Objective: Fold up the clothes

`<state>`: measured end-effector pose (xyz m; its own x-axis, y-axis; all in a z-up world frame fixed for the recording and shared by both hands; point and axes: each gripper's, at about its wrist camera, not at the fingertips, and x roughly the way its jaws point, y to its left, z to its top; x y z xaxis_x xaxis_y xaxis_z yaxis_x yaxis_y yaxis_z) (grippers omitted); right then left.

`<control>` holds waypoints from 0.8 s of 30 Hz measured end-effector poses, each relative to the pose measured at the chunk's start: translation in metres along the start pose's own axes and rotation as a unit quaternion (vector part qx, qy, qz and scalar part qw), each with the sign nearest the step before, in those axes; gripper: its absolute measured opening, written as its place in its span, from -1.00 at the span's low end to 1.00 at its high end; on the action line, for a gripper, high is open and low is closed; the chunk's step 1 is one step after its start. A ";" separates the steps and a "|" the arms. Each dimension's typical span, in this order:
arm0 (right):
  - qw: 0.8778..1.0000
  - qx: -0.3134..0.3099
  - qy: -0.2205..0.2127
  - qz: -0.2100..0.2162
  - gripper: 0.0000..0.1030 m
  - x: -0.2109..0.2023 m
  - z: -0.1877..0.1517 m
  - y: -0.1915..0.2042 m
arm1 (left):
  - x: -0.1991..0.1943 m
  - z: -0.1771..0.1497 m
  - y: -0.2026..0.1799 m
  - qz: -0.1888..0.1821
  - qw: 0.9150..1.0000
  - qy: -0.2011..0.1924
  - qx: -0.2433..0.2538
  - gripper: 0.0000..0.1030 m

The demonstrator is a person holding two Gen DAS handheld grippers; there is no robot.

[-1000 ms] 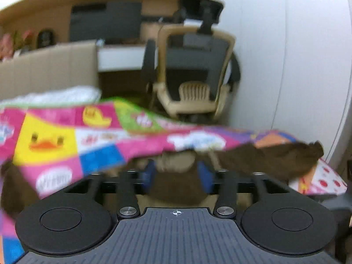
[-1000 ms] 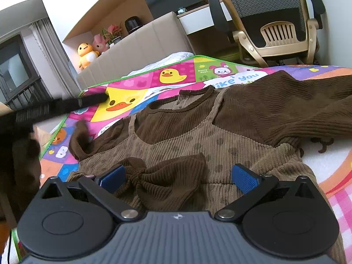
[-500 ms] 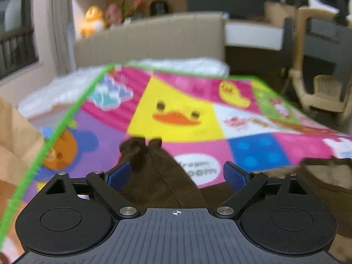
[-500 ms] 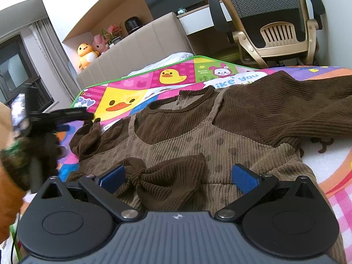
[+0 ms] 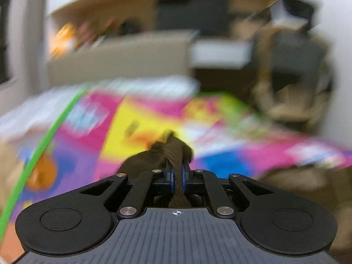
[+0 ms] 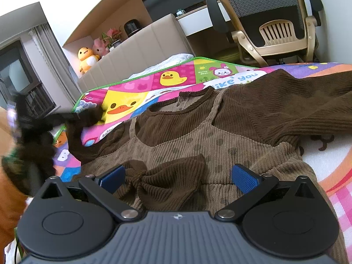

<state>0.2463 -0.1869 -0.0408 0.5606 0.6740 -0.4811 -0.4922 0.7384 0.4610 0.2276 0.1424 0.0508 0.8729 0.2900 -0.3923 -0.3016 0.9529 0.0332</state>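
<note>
A brown corduroy dress (image 6: 220,136) with dark brown sleeves lies spread on a colourful play mat (image 6: 176,77). In the blurred left wrist view my left gripper (image 5: 178,179) is shut on the dark brown left sleeve (image 5: 173,149), whose cuff sticks out past the blue pads. The right wrist view shows that same left gripper (image 6: 72,116) as a dark blur at the far left, holding the sleeve (image 6: 77,140) lifted off the mat. My right gripper (image 6: 178,176) stands open low over the dress waist, with a dark brown bow (image 6: 167,178) lying between its fingers, not clamped.
A beige office chair (image 6: 275,22) stands beyond the mat at the right, by a white desk. A padded headboard (image 6: 140,50) with plush toys (image 6: 88,55) runs along the back left. The dress's right sleeve (image 6: 297,110) stretches off to the right.
My left gripper has shut on the left sleeve cuff, which lay between its open fingers half a second ago, and lifted it. The right gripper has not moved.
</note>
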 end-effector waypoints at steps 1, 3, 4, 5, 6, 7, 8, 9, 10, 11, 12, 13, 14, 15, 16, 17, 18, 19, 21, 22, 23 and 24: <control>1.000 0.002 -0.001 0.001 1.00 0.000 0.000 0.000 | -0.014 0.007 -0.012 -0.035 0.999 -0.019 0.006 -0.86; 1.000 0.007 -0.002 0.004 1.00 -0.001 -0.001 -0.002 | -0.032 0.014 -0.035 -0.106 0.994 -0.031 0.018 -0.84; 1.000 0.010 -0.003 0.005 1.00 -0.001 0.000 -0.002 | -0.038 0.015 -0.045 -0.140 0.989 -0.032 0.024 -0.79; 1.000 0.013 -0.004 0.006 1.00 -0.001 0.000 -0.003 | -0.037 0.012 -0.054 -0.172 0.984 -0.018 0.030 -0.64; 1.000 0.009 -0.003 0.003 1.00 0.000 0.000 -0.002 | -0.036 0.006 -0.061 -0.198 0.980 -0.005 0.034 -0.50; 1.000 0.001 0.001 -0.003 1.00 0.001 0.000 0.001 | -0.035 -0.002 -0.063 -0.209 0.977 0.009 0.035 -0.07; 1.000 -0.008 0.005 -0.008 1.00 0.003 0.001 0.004 | -0.034 -0.011 -0.065 -0.221 0.974 0.023 0.037 0.27; 1.000 -0.016 0.009 -0.014 1.00 0.004 0.001 0.006 | -0.033 -0.020 -0.067 -0.233 0.971 0.037 0.038 0.34; 0.999 -0.024 0.013 -0.020 1.00 0.005 0.001 0.009 | -0.032 -0.028 -0.069 -0.244 0.968 0.051 0.039 0.41; 0.999 -0.036 0.018 -0.027 1.00 0.007 0.001 0.013 | -0.031 -0.037 -0.071 -0.256 0.964 0.065 0.040 0.52; 0.998 -0.049 0.024 -0.037 1.00 0.008 0.001 0.017 | -0.031 -0.044 -0.071 -0.263 0.961 0.074 0.040 0.61; 0.996 -0.065 0.031 -0.047 1.00 0.011 0.002 0.022 | -0.035 -0.048 -0.067 -0.263 0.961 0.072 0.038 0.76; 0.994 -0.080 0.039 -0.057 1.00 0.014 0.002 0.027 | -0.039 -0.051 -0.062 -0.263 0.962 0.070 0.036 0.82; 0.992 -0.096 0.047 -0.068 1.00 0.017 0.001 0.032 | -0.042 -0.054 -0.057 -0.265 0.961 0.069 0.033 0.82; 0.989 -0.111 0.054 -0.078 1.00 0.020 0.001 0.036 | -0.045 -0.054 -0.053 -0.267 0.961 0.070 0.030 0.83; 0.986 -0.125 0.064 -0.086 1.00 0.022 0.001 0.040 | -0.047 -0.055 -0.049 -0.267 0.961 0.071 0.027 0.84; 0.983 -0.138 0.077 -0.092 1.00 0.023 0.002 0.043 | -0.048 -0.054 -0.045 -0.262 0.962 0.073 0.025 0.85; 0.982 -0.145 0.077 -0.096 1.00 0.019 0.004 0.045 | -0.050 -0.054 -0.039 -0.257 0.963 0.076 0.022 0.87; 0.982 -0.146 0.048 -0.106 1.00 0.005 0.012 0.049 | -0.052 -0.052 -0.027 -0.250 0.965 0.079 0.011 0.90; 0.982 -0.147 0.018 -0.118 1.00 -0.004 0.016 0.050 | -0.052 -0.052 -0.022 -0.250 0.965 0.079 0.003 0.92; 0.981 -0.148 -0.006 -0.129 1.00 -0.009 0.022 0.052 | -0.050 -0.051 -0.018 -0.250 0.965 0.081 -0.006 0.94; 0.979 -0.150 -0.025 -0.139 0.99 -0.012 0.029 0.054 | -0.047 -0.051 -0.014 -0.247 0.965 0.084 -0.017 0.94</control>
<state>0.2330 -0.1558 0.0114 0.7289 0.4493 -0.5166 -0.4846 0.8716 0.0742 0.1713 0.1106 0.0216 0.8397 -0.2208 -0.4962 0.1210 0.9667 -0.2255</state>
